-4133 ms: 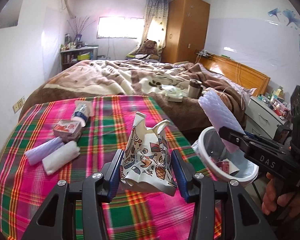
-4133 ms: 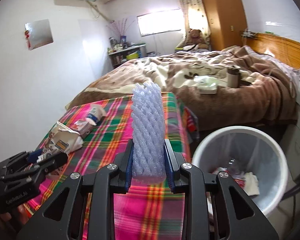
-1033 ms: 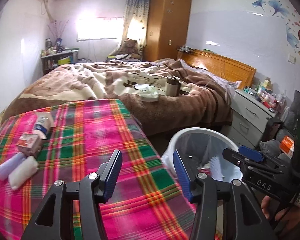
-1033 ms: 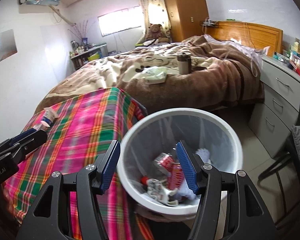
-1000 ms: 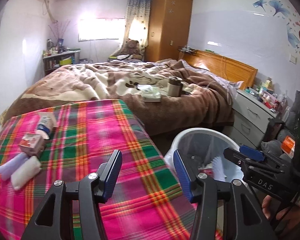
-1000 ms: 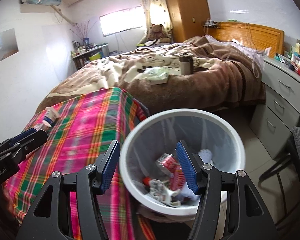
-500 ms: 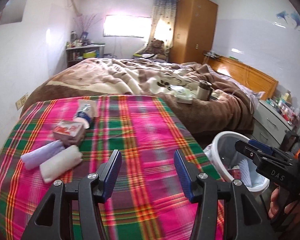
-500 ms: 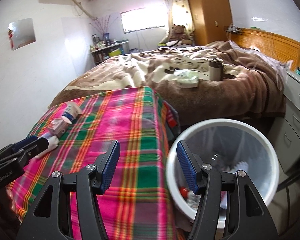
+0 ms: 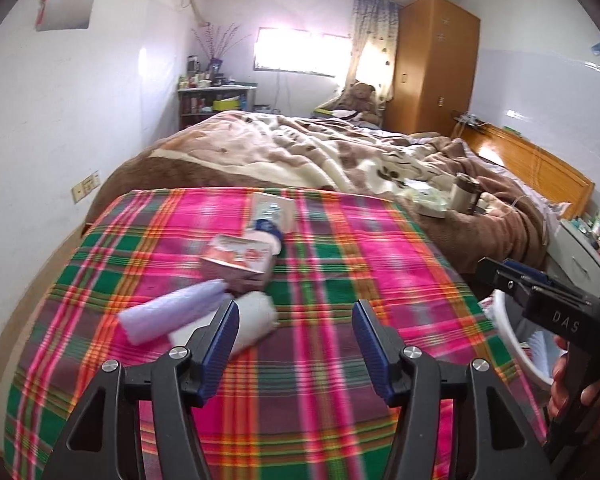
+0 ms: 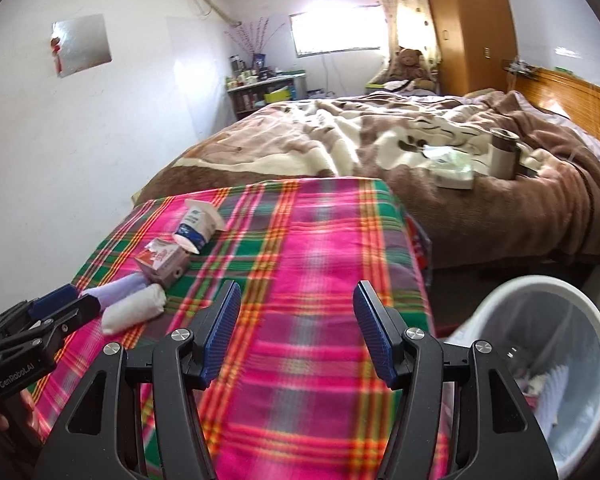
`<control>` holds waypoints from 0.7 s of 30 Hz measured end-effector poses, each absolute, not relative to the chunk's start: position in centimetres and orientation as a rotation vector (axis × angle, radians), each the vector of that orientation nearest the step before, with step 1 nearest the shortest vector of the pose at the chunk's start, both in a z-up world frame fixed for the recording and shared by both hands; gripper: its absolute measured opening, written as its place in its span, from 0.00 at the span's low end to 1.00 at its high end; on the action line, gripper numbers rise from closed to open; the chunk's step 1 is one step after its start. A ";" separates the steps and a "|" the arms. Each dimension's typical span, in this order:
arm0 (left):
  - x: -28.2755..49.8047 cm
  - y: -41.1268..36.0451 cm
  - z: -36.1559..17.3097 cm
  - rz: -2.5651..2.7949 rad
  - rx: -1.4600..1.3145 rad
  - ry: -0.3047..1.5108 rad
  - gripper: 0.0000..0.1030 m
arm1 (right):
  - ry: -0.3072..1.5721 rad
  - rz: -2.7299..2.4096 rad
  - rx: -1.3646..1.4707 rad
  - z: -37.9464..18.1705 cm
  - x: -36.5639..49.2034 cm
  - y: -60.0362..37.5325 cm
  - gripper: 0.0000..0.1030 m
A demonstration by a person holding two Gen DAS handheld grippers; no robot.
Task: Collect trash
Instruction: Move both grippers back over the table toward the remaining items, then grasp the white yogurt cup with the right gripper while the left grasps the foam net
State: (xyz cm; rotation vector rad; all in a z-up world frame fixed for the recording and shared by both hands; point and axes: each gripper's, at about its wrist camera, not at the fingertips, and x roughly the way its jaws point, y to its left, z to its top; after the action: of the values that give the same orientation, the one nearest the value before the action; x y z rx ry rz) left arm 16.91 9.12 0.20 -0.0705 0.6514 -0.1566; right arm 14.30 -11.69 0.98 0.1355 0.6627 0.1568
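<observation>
Heading back for more trash, I had the plaid tabletop (image 9: 340, 280) ahead and the bin (image 10: 548, 300) at its right. Four pieces remained: cup (image 10: 196, 226), carton (image 10: 162, 266), purple roll (image 9: 172, 314), white roll (image 9: 248, 320). Left gripper (image 9: 296, 340), fingers just widened, and right gripper (image 10: 296, 330) were spread, empty. Next I needed to straddle the rolls.

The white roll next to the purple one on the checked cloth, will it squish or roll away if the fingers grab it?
The white roll looks soft and puffy, so it would probably squash and feel light. It lies on its rounded side, so a push might roll it. The purple roll beside it may block it one way.
</observation>
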 end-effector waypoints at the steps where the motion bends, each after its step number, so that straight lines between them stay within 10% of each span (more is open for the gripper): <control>1: 17.1 9.7 0.1 -0.149 -0.072 0.656 0.57 | 0.665 0.167 0.131 0.9 14.7 -11.2 0.58; 21: 22.4 18.8 -3.8 -0.069 -0.057 0.762 0.57 | 0.760 0.264 0.130 -1.0 24.5 -2.6 0.58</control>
State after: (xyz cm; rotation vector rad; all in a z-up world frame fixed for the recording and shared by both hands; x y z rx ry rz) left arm 22.39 18.78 -3.76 -0.0567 0.7622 -0.0686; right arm 24.55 -2.64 -0.97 0.1298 0.7603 0.2644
